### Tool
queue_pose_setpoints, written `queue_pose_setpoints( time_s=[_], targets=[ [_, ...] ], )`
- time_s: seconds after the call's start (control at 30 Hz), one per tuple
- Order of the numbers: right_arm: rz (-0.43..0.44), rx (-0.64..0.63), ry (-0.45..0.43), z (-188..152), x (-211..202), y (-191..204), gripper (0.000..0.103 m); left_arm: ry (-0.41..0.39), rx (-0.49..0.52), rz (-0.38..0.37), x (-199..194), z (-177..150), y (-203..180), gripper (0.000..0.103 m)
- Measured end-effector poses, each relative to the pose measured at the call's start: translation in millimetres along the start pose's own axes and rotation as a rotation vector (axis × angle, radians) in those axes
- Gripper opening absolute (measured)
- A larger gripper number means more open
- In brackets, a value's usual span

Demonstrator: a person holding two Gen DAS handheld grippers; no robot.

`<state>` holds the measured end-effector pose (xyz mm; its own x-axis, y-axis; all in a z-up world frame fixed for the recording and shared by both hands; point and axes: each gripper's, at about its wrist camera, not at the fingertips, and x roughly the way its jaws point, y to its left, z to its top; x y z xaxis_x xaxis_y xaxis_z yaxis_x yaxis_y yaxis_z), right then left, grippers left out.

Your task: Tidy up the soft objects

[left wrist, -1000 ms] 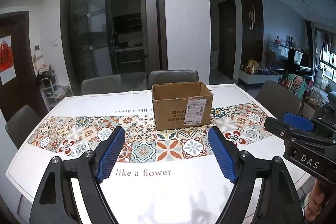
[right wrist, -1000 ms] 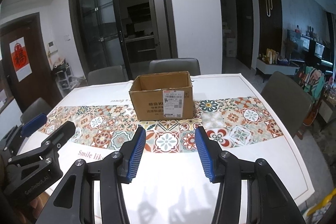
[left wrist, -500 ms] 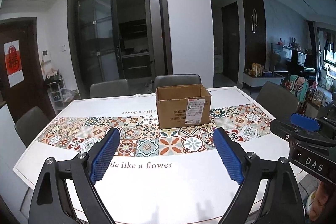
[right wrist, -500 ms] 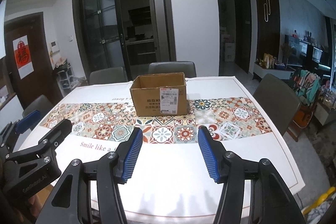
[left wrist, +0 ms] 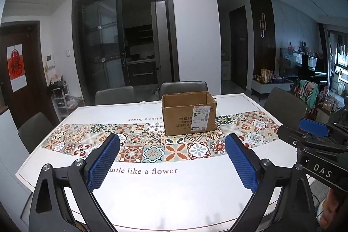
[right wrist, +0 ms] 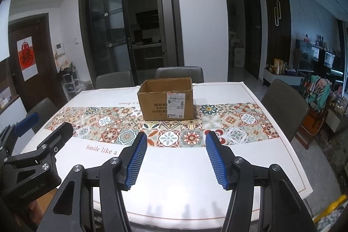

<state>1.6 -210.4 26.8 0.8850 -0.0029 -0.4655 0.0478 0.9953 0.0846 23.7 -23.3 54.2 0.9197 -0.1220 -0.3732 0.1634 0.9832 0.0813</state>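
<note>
Cardboard box (left wrist: 188, 112): open-topped, mid-table (left wrist: 152, 199), likely the bin for soft items. Left gripper (left wrist: 173, 158): empty, jaws widening. Right gripper (right wrist: 176, 161): empty, half-spread.

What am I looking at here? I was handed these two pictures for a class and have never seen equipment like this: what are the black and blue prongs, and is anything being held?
No robot arm is involved: a person holds a two-finger gripper in each hand, each with a wide-angle camera looking along its fingers. One picture comes from the left gripper, the other from the right gripper; each also catches the other at its edge. The blue parts are grip pads. The left jaws are opening; the right stand apart. Nothing is between either pair. Ahead is a table under a white cloth with a patterned tile band, and on it an open cardboard box. No soft objects show; the box's inside is hidden.
</note>
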Motion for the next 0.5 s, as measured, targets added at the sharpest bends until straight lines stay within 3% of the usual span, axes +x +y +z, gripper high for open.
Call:
queue_pose_setpoints(
  time_s=[0.5],
  targets=[
    [-0.001,0.003,-0.003,-1.1,-5.7,-0.8,0.057,-0.005,0.007,0.008,-4.1,-0.3,-7.3,0.101]
  ],
)
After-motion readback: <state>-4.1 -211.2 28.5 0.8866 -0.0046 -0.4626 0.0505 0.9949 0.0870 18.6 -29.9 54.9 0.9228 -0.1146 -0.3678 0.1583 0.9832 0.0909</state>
